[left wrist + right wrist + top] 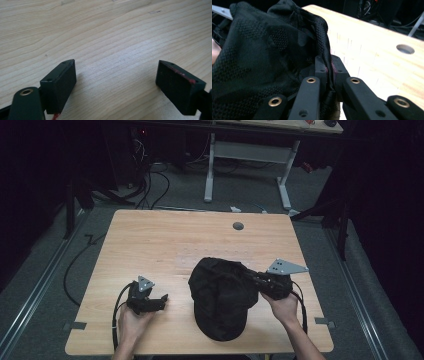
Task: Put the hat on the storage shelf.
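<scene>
Black cap (221, 296) at table (165, 245) front centre, brim toward person, one edge raised. Right gripper (256, 281) pinches cap's mesh rim (325, 53), jaws clamped tight on fabric. Left gripper (161, 301) rests on table beside cap, apart from it, jaws wide, nothing between. Likely step: lifting cap. Keep pinch firm, raise evenly; bring left in to catch opposite rim before fabric sags.

We see our right gripper (328, 68) with its jaws pinched tight on the edge of a black mesh cap (262, 57). The cap bulges up at left above the wooden table (372, 57), whose round hole (405, 49) lies at right.
</scene>
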Motion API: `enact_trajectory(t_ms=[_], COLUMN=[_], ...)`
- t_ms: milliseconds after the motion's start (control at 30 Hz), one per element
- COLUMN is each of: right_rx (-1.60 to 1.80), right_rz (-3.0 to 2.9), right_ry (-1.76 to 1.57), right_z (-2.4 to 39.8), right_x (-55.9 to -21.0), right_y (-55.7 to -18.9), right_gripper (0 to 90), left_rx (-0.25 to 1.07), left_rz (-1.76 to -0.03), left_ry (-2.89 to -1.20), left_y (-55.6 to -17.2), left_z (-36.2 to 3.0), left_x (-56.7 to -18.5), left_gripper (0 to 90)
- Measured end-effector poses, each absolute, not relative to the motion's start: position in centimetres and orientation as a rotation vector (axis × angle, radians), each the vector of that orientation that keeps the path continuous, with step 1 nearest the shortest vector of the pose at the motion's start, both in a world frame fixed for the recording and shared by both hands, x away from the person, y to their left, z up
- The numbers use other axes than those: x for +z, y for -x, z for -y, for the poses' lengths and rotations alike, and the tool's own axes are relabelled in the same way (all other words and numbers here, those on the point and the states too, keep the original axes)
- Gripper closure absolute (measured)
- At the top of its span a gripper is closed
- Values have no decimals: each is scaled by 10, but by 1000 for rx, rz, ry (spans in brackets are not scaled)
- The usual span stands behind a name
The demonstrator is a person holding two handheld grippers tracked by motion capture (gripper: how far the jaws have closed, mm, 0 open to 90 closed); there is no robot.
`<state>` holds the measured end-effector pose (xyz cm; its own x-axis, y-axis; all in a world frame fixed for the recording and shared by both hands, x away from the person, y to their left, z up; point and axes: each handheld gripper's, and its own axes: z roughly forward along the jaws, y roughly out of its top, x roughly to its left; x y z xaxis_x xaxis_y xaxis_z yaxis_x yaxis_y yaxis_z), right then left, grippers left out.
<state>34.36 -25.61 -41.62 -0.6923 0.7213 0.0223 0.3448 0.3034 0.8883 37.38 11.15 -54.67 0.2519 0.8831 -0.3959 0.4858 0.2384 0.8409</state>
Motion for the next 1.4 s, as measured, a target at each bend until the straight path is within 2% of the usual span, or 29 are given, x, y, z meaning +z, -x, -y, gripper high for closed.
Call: enact_trajectory(t_ms=[333,633,1400], right_rx=[1401,1424,1548], right_rz=[-2169,-2169,-2194], right_ry=[-860,-779,-627], right_z=[252,244,234], right_x=[-393,-379,-361], right_y=[-345,-348,-351], right_gripper=[863,863,864], left_rx=[293,136,-68], left_rz=[-1332,-1152,-927], left_ry=[-1391,-1375,-1439], left_y=[-367,-352,-348], left_z=[-103,-88,-56], left_x=[-532,-495,-456], left_gripper=[163,153,133])
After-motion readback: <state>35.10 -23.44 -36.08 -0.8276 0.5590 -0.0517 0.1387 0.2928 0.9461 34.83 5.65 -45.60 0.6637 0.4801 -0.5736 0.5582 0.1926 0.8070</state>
